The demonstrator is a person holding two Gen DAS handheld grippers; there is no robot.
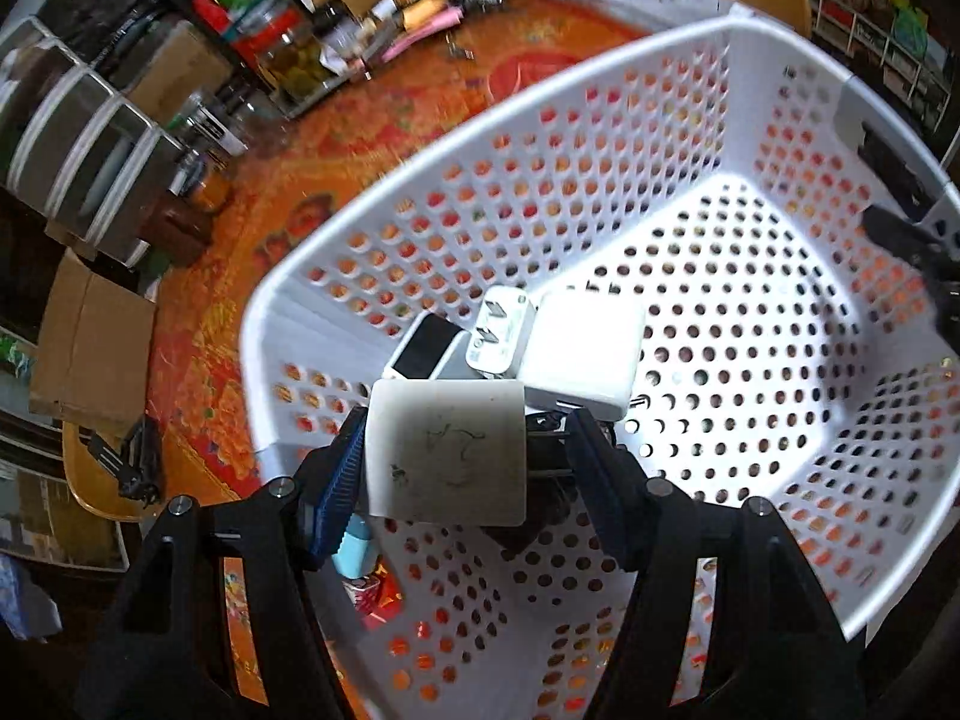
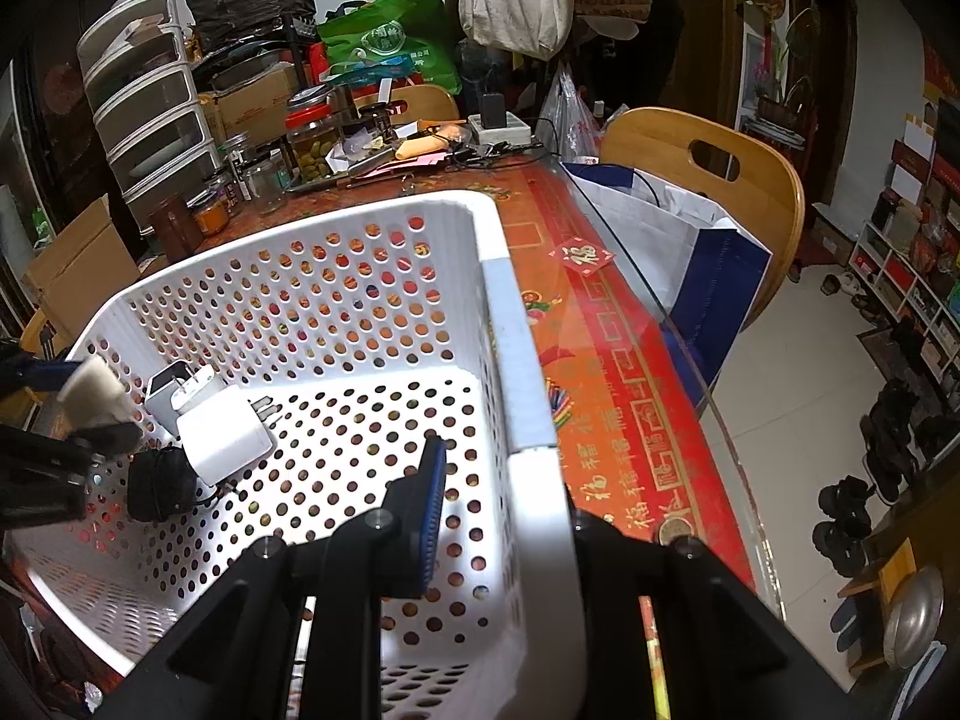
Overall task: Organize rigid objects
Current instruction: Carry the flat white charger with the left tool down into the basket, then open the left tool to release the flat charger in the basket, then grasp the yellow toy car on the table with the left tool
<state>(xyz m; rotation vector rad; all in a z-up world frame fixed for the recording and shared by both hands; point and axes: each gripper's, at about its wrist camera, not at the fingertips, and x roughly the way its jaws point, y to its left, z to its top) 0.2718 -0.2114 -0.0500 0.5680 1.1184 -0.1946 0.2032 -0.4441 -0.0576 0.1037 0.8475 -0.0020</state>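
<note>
- Left wrist view shows the left gripper (image 1: pixel 447 456) grasping a white block (image 1: pixel 447 450), a flat square piece with scuffed marks, between its blue pads. The jaws stand about half apart because the block itself is wide.
- The block hangs over the near corner of the basket (image 1: pixel 780 42), above the floor of it and not yet resting there. I judge it is carried here to be put down with the other pieces.
- Just beyond the block lie three things, packed close in the same corner: a white charger (image 1: pixel 582 348), a plug adapter (image 1: pixel 501 330) with its prongs up, and a small device (image 1: pixel 429 348) with a dark face. They touch each other, so it seems the person collects the hard items in one group.
- A black pouch (image 2: pixel 159 483) lies beside the charger, seen in the right wrist view; the block hides most of it in the left wrist view.
- The right gripper (image 2: pixel 510 468) is clenched on the basket rim, one finger (image 2: pixel 429 504) inside the wall and the other outside. I think this grip keeps the light basket steady while the other hand works.
- The basket stands on a table (image 2: pixel 606 396) with a red and orange cover. Jars, boxes and drawers crowd the far side, well apart from the basket.
- Most of the basket floor is free, so there is room for the block next to the group.
</note>
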